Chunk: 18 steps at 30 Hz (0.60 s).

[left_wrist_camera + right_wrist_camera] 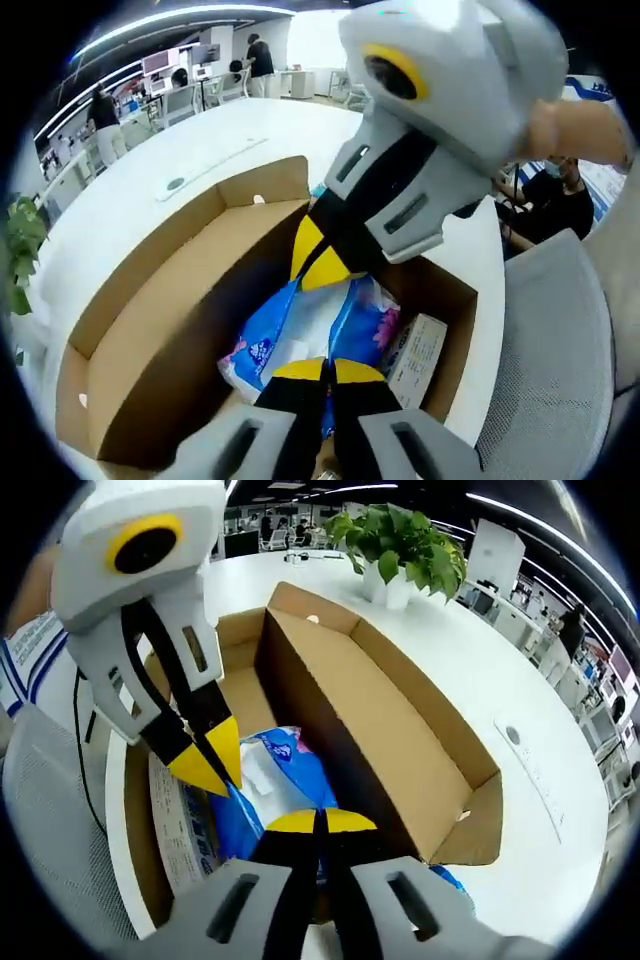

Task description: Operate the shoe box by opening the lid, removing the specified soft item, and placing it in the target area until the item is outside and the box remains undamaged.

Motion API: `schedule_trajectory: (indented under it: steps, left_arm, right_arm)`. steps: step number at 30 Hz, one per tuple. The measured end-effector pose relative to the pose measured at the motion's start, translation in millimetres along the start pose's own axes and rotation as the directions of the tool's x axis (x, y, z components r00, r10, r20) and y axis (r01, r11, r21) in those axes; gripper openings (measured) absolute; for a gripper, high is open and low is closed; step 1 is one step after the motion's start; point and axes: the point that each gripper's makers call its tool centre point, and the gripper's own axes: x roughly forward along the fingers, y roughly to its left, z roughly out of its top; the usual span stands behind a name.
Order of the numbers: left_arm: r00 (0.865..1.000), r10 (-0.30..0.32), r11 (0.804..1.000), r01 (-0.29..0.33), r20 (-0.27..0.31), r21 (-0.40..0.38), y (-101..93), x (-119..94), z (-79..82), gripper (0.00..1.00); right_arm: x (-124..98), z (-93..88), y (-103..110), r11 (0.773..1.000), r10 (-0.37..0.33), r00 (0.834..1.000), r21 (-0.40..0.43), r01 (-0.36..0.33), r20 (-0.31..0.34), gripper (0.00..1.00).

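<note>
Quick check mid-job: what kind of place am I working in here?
Most likely an open-plan office: rows of desks with monitors, people standing at them, a large white table with a potted plant.

Blue soft pack (pixel 265 345) inside open box (pixel 150 330)

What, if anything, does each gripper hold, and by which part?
Both the left gripper and the right gripper are shut on the blue soft pack inside the open shoe box, pinching its plastic wrapper.

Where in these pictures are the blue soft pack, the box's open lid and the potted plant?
blue soft pack (pixel 285 780): right gripper view, on its blue and white wrapper.
open lid (pixel 390 735): right gripper view, on the brown inner face.
potted plant (pixel 400 540): right gripper view, on its green leaves.
</note>
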Motion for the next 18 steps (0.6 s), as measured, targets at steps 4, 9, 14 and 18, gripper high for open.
schedule_trajectory:
  steps: [4,9,14,18]
  left_arm:
    - [1.0,0.015,1.0,-0.015,0.016,-0.009,1.1,-9,0.1,0.0]
    - [0.998,0.042,0.999,-0.041,0.051,-0.027,2.4,-27,6.2,0.0]
    - [0.995,0.065,0.998,-0.064,0.079,-0.02,2.1,-45,17.7,0.0]
    - [0.991,0.08,0.997,-0.08,0.105,-0.004,-0.4,-58,29.7,0.0]
  right_arm:
    - [-8,11.4,2,1.0,0.002,0.999,-0.013,-0.002,0.033,0.0]
    - [-19,29.1,4,1.0,0.004,0.997,-0.024,-0.003,0.08,0.0]
    - [-35,47.7,4,0.999,0.004,0.992,-0.041,0.001,0.125,0.0]
    - [-50,58.1,4,0.998,0.002,0.988,-0.062,0.007,0.152,0.0]
